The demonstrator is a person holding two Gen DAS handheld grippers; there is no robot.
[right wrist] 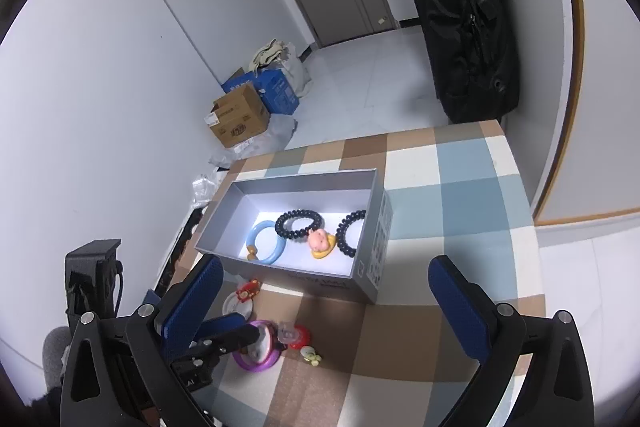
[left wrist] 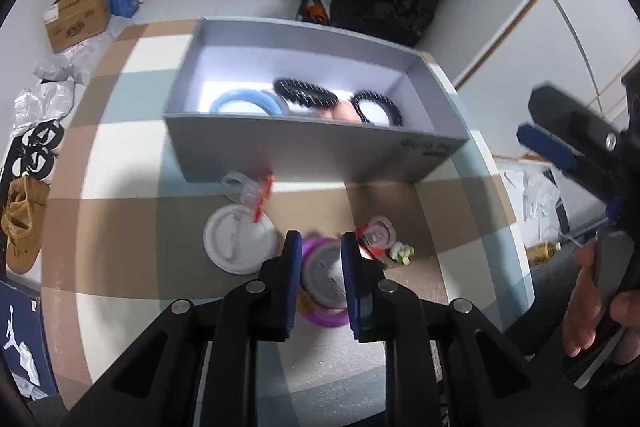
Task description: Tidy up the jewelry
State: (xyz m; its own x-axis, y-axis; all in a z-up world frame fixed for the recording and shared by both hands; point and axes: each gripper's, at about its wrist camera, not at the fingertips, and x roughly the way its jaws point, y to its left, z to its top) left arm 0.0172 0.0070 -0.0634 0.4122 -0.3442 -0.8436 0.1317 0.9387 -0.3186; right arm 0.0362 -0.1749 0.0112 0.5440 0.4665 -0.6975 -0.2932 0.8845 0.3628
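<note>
A purple bangle (left wrist: 324,319) lies on the checked cloth near the table's front, and my left gripper (left wrist: 321,239) is shut on its rim. In the right wrist view the same bangle (right wrist: 252,363) sits under the left gripper (right wrist: 258,337). Behind it stands an open grey box (left wrist: 312,151) holding a blue ring (right wrist: 266,243), two black bead bracelets (right wrist: 298,223) and a pink and orange figure (right wrist: 320,243). My right gripper (right wrist: 326,303) hangs open above the cloth in front of the box, with nothing between its fingers.
A white disc (left wrist: 240,241), a red charm in a clear packet (left wrist: 260,193), another clear packet (left wrist: 376,237) and a small yellow-green piece (left wrist: 402,251) lie in front of the box. Cardboard boxes (right wrist: 240,117) and a black bag (right wrist: 468,19) stand on the floor.
</note>
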